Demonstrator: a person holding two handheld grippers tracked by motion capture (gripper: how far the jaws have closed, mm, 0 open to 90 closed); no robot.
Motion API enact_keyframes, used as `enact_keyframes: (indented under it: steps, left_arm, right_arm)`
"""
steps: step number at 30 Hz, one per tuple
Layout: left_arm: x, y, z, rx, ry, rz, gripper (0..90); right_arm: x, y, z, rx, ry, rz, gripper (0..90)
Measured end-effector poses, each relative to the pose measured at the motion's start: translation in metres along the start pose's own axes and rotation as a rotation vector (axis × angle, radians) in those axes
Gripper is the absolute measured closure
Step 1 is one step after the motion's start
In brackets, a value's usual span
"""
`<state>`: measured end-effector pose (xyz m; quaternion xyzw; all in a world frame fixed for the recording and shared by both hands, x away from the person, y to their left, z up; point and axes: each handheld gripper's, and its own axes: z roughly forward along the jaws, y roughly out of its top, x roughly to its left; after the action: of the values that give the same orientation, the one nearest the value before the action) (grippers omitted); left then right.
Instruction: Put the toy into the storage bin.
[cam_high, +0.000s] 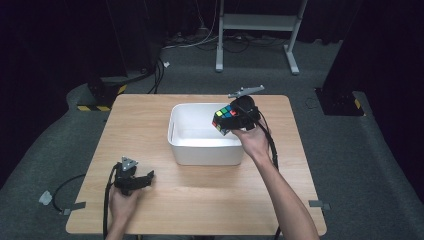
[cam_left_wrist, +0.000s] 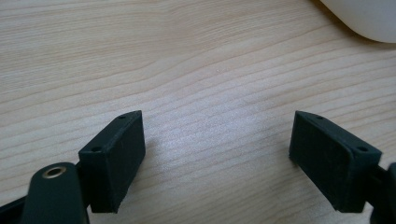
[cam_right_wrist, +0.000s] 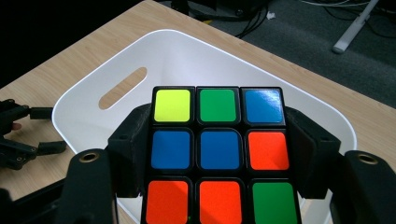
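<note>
right gripper (cam_high: 235, 120) clamped, raised; left gripper (cam_high: 142, 180) agape.

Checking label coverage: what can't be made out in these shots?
- Cube lower edge: cut by the bottom of the right gripper view; its side faces are covered by the right gripper jaws.
- White bin floor: partly hidden by the cube and gripper in the right gripper view.
- Left gripper: small and dark in the high view.

We find no readable text, no labels, brands, numbers or signs, cube (cam_right_wrist: 219, 154) faces plain colour stickers without print, white bin (cam_right_wrist: 93, 107) walls unmarked, wooden table (cam_left_wrist: 187, 70) bare of lettering, black-and-yellow hazard striping on floor stands (cam_high: 92, 107) carries no words
</note>
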<state>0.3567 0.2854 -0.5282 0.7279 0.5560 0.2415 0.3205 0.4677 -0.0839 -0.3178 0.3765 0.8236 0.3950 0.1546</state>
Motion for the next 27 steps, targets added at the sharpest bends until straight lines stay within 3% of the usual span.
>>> enact_keyframes:
  steps: [18, 27]
  left_arm:
    - [0.000, 0.000, 0.000, 0.000, -0.001, -0.001, 18.3]
    - [0.000, 0.000, 0.000, -0.001, -0.002, -0.001, 18.4]
  right_arm:
    - [0.008, 0.013, 0.022, 0.029, 0.000, -0.007, 33.9]
    - [0.007, 0.015, 0.035, 0.047, 0.003, 0.014, 33.9]
